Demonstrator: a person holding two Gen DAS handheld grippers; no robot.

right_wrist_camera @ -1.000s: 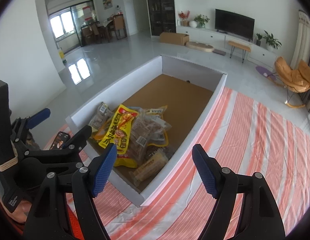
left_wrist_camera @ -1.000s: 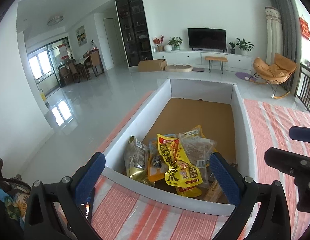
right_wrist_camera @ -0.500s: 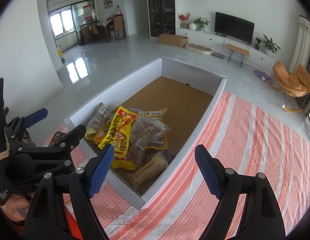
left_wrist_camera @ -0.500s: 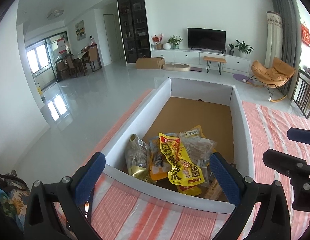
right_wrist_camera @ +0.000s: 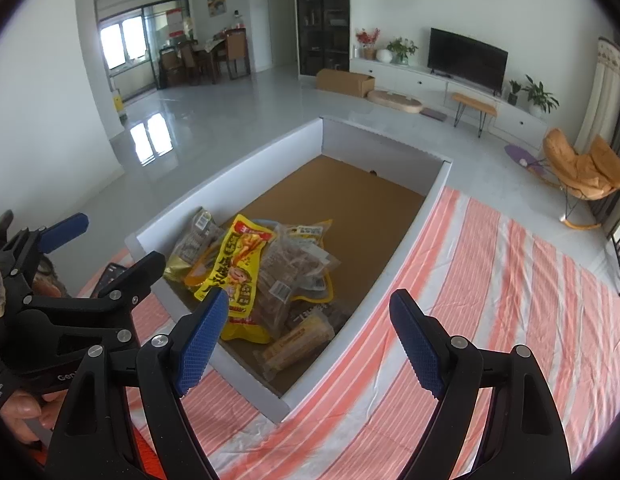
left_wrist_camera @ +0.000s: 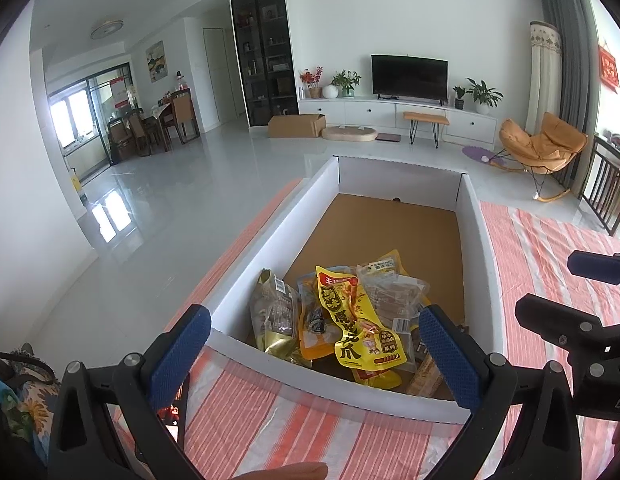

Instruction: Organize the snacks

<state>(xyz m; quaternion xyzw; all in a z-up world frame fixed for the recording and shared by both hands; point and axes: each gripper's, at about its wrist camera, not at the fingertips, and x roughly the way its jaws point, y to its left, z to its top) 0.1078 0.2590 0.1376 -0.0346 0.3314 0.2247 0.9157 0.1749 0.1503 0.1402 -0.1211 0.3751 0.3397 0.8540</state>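
Hovering over the striped cloth (right_wrist_camera: 489,280), both grippers are facing the white box (left_wrist_camera: 475,216), where the snack packets are lying heaped at the near end. The yellow packet (left_wrist_camera: 357,320), long axis running away from the left gripper (left_wrist_camera: 313,352), is sitting just ahead of it, arguably the nearer one. The right gripper (right_wrist_camera: 310,340) is likewise gaping wide, holding nothing.

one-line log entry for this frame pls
left gripper: open, empty | right gripper: open, empty | snack packets: piled at near end of box | phase: pre-grasp
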